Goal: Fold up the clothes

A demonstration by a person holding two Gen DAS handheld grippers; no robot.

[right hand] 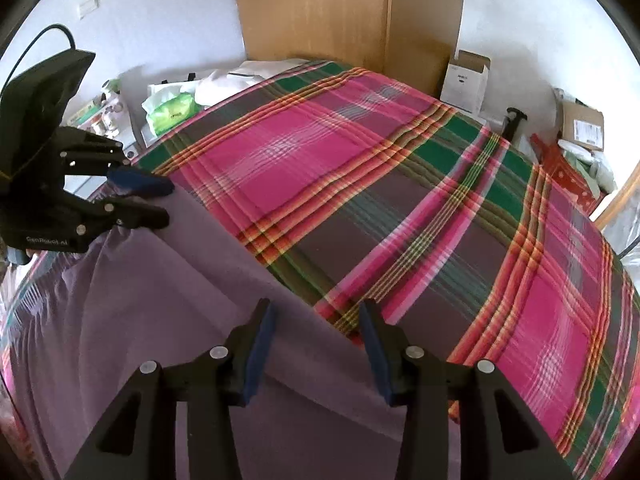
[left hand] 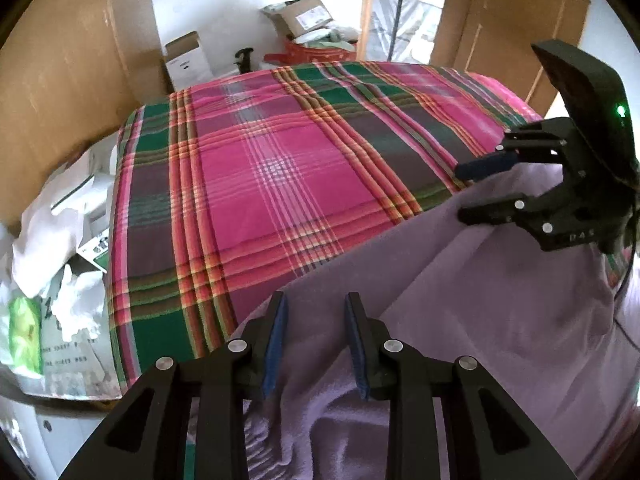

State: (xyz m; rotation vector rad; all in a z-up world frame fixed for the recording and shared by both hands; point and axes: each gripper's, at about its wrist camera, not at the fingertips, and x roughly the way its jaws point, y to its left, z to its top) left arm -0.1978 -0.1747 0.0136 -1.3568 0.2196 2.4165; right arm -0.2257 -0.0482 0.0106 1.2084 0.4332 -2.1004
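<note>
A pink, green and brown plaid bedspread covers the bed, with a wooden panel standing at its far edge. A white open box sits on the floor beside a cardboard parcel and a red bag. White bags and a green packet lie piled along the bed's other side.
</note>
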